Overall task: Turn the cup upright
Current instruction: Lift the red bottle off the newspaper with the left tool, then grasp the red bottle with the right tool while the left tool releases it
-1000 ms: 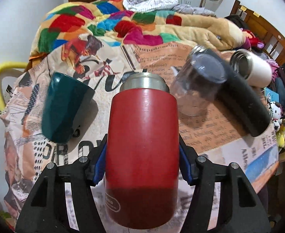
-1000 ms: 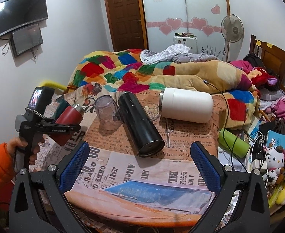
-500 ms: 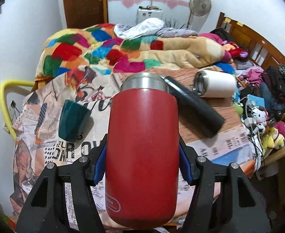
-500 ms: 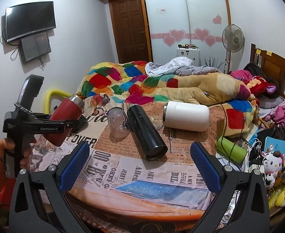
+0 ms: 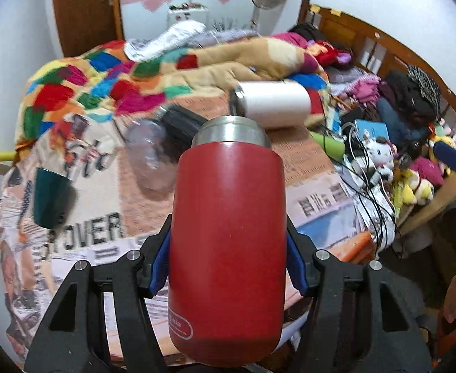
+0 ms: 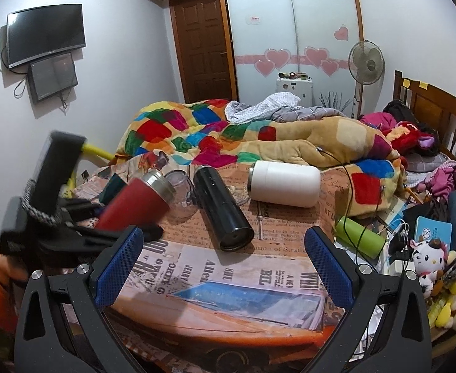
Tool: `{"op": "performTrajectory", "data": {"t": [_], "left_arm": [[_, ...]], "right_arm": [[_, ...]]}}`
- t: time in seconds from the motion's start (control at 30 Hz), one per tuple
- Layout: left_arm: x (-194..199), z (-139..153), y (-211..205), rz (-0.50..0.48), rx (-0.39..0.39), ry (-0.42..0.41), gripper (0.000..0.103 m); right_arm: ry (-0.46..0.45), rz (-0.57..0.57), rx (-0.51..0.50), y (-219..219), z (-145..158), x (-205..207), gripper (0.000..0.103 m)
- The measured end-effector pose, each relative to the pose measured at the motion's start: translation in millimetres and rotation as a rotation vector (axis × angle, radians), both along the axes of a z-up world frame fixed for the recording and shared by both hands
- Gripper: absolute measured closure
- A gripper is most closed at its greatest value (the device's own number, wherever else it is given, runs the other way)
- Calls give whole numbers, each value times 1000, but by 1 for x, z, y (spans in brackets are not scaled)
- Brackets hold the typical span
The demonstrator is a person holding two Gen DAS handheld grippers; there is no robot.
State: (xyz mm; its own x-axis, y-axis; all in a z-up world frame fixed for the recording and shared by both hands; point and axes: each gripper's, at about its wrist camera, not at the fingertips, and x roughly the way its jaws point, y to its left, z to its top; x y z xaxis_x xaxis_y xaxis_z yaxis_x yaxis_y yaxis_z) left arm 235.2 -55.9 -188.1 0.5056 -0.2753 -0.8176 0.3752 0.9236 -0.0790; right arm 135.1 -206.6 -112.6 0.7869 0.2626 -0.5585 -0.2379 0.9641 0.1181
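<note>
Lifted higher and swung rightward since a second ago: red cup [image 5: 228, 248] clamped between the blue pads of the left gripper [image 5: 228, 267], held off the table, steel rim tilted up and away in the right wrist view [image 6: 134, 202]. Right gripper [image 6: 225, 261] spread wide, holding nothing, hovering over the near edge of the newspaper-covered table [image 6: 228, 283].

Lying close ahead of the red cup: clear glass [image 6: 181, 199], just beside it; black flask [image 6: 221, 208] on its side, mouth toward the near edge; white tumbler [image 6: 284, 183] on its side farther back, apart from the flask. Dark green cup [image 5: 50, 199] on the left part of the table, well apart from the others. Green bottle [image 6: 358, 236] at the right edge among cables, next to a plush toy [image 6: 427, 258].

Blurred in the left wrist view: glass and flask, outlines smeared. Mostly hidden behind the red cup in the right view: the green cup. Cannot tell whether the glass stands upright or inverted. Base of the red cup cut off behind the left gripper's frame in the right view.

Open newspaper between the right gripper's fingers and the black flask; quilt [image 6: 203, 136] heaped along the far side; clutter crowding the right edge.
</note>
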Motion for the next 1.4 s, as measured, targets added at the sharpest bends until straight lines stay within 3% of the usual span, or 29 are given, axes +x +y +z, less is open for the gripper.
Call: {"op": "performTrajectory", "data": {"t": [0.33,0.7,0.9,1.1,1.27,1.4], "left_arm": [[14,-77,-27,-19,62,129,41],[21,-106,-24,18,65,166,41],[18,-103,-24,24,50,164,41],[7,-76,-15,7,29,116,41],[-11,-49,9,33,10,53,41],[-32,-27,46,108,-18,3,40]], "right_arm": [[64,-15,-12,-7,-20,11,0],[139,-5,-21,-5,-41,20,0],[151,-2,-32,-1,-44,22,0],[133,-19,-60,5,-38,25,0],[132,-14,-56,13,-34,31,0],[174,1,-70,28,-44,47,0]]}}
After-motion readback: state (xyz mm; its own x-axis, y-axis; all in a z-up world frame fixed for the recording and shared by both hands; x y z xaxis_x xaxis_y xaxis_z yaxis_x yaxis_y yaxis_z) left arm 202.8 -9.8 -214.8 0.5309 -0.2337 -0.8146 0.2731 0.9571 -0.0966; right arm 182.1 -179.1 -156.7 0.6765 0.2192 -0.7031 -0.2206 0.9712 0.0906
